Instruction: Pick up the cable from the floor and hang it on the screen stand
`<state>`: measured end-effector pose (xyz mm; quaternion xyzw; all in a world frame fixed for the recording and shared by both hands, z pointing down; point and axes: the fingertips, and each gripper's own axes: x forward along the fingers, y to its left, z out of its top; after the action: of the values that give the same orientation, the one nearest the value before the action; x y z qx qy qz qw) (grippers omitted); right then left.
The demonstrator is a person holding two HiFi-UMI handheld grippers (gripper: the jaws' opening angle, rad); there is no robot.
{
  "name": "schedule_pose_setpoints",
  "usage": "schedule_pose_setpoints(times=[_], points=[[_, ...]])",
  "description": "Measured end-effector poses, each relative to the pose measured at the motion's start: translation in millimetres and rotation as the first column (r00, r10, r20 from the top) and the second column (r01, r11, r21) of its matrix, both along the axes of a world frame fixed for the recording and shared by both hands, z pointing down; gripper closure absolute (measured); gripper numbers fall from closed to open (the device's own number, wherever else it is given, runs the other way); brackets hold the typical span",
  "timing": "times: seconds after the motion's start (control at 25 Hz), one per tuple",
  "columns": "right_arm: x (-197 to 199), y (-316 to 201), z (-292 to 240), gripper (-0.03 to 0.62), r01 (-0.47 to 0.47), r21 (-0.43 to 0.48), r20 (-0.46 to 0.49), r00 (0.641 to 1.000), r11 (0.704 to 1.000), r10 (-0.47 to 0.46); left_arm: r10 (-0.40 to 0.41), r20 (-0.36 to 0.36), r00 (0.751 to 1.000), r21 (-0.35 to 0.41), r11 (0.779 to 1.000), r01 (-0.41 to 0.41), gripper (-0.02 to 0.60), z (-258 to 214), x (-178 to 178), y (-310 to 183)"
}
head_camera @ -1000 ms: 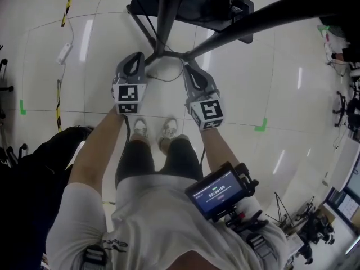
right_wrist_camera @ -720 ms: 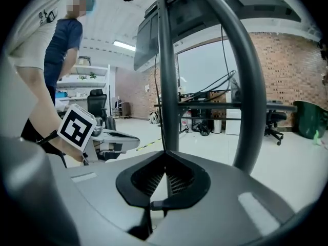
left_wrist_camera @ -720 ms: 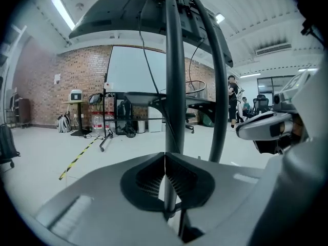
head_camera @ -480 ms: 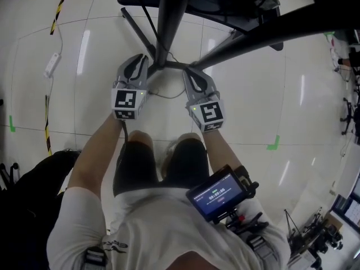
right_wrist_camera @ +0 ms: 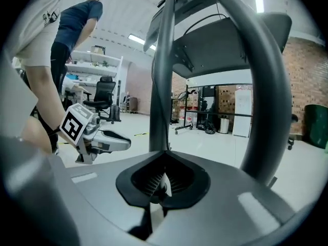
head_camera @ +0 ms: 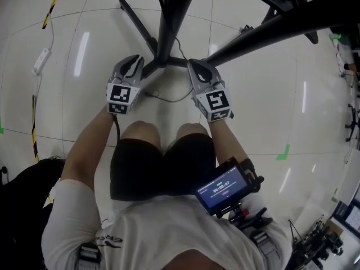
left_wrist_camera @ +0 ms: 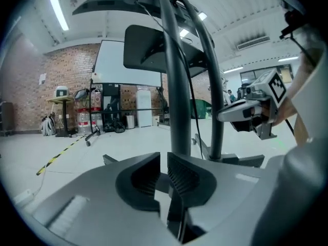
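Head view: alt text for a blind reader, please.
A crouching person holds the left hand-held gripper, jaws opening and empty, and the shut right hand-held gripper at the base of a stand, above a thin cable on the floor.

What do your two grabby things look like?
The left tongs and right tongs are grey with ridged dark pads, each topped by a white cube of black square markers. The left jaws are opening, nothing between them. White short sleeves.

Dark screen stand (left_wrist_camera: 177, 86) dead ahead
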<state>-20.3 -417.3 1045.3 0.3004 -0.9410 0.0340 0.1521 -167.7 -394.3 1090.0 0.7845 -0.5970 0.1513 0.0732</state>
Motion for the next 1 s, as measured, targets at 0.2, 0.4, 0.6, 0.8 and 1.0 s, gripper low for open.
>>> schedule_pose_setpoints(times=[0.2, 0.4, 0.6, 0.8, 1.0], points=[[13, 3, 35, 0.582, 0.032, -0.034, -0.036, 0.999, 0.999, -0.033, 0.321, 0.164, 0.933, -0.122, 0.945, -0.304, 0.504, 69, 53, 35], [24, 17, 68, 0.582, 0.029, -0.09, -0.053, 0.998, 0.995, -0.033, 0.593, 0.272, 0.758, -0.318, 0.799, -0.511, 0.444, 154, 98, 86], [37, 24, 90, 0.582, 0.013, -0.12, -0.069, 0.997, 0.993, -0.022, 0.701, 0.338, 0.628, -0.478, 0.703, -0.527, 0.405, 217, 107, 97], [46, 28, 95, 0.582, -0.006, -0.126, -0.072, 0.997, 0.992, -0.003, 0.797, 0.375, 0.474, -0.624, 0.595, -0.507, 0.403, 253, 105, 108], [51, 30, 80, 0.582, -0.016, -0.122, -0.073, 0.997, 0.992, 0.007, 0.831, 0.381, 0.406, -0.725, 0.541, -0.427, 0.442, 266, 95, 116]])
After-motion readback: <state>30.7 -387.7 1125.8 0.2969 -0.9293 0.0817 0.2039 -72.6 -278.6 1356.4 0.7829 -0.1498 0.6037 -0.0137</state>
